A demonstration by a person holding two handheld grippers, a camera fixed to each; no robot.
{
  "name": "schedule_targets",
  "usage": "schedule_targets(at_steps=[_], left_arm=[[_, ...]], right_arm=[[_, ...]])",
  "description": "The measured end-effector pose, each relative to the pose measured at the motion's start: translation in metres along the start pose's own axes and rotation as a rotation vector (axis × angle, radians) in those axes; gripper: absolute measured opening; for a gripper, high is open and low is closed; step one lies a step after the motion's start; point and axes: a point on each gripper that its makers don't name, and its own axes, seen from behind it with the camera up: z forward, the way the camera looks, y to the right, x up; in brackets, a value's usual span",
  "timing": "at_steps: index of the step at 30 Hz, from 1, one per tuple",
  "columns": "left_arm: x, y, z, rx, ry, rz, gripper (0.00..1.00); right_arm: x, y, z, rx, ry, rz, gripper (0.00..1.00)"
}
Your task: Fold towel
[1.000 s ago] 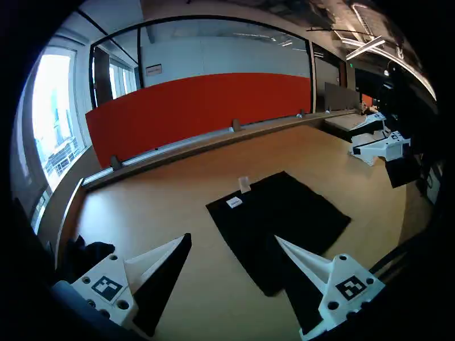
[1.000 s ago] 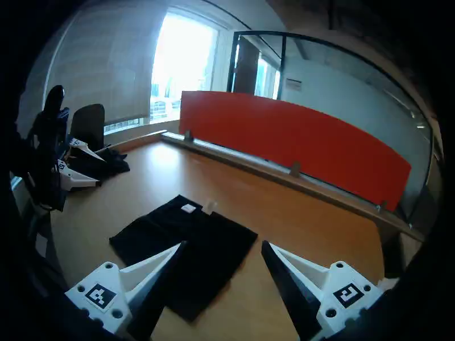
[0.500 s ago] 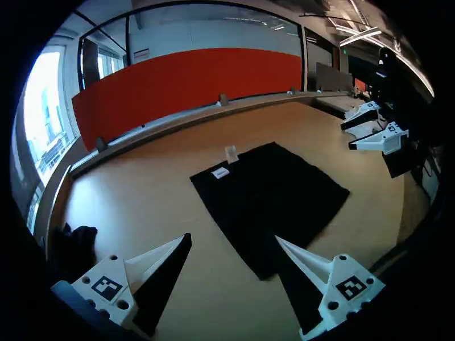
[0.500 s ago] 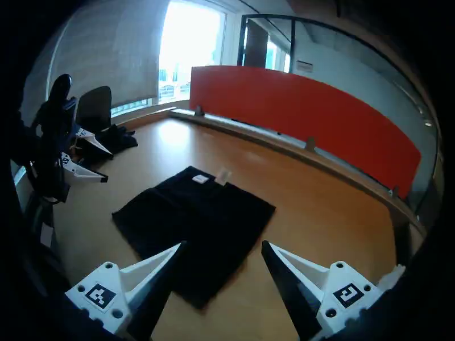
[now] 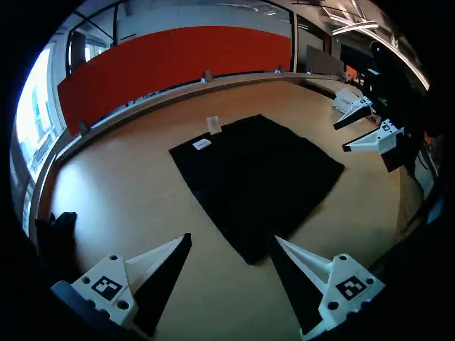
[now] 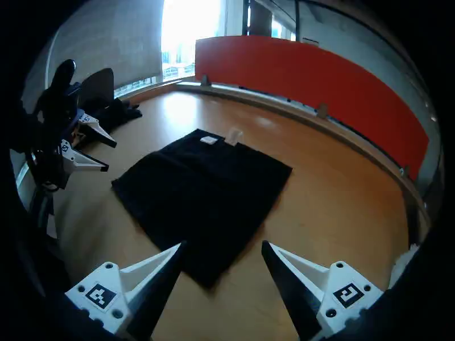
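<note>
Since the black towel (image 5: 256,170) lies spread flat on the counter (image 5: 125,187) just ahead of both tongs, I judge that folding has not begun and every fold is left to do. My left tongs (image 5: 232,237) hang wide apart over the corner nearest them, holding nothing. My right tongs (image 6: 223,244) gape equally wide over their own nearest corner, touching nothing.

Wooden table (image 5: 125,187) with a black towel (image 5: 256,170) spread flat.
Two white tags (image 5: 202,144) sit at its 11 o'clock corner; a dark bundle (image 5: 57,230) lies well apart at the table's 8 o'clock edge.
</note>
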Motion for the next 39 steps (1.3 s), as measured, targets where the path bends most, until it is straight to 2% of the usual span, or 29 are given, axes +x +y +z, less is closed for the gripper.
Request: schedule_targets(at_steps=[3,12,18,27,39], left_arm=[[-0.008,0.005,0.005,-0.013,-0.021,0.010,0.97],[-0.026,0.018,0.018,-0.057,-0.066,-0.003,0.97],[-0.034,0.023,0.025,-0.068,-0.087,-0.004,0.97],[-0.040,0.028,0.030,-0.083,-0.102,0.008,0.97],[-0.040,0.028,0.032,-0.081,-0.111,0.019,0.97]], right_arm=[[-0.010,-0.004,0.004,0.014,-0.022,0.002,1.00],[-0.031,-0.011,0.012,0.047,-0.068,0.000,1.00],[-0.042,-0.012,0.015,0.052,-0.091,-0.020,1.00],[-0.054,-0.012,0.018,0.062,-0.117,-0.012,0.99],[-0.061,-0.011,0.018,0.066,-0.126,-0.013,0.88]])
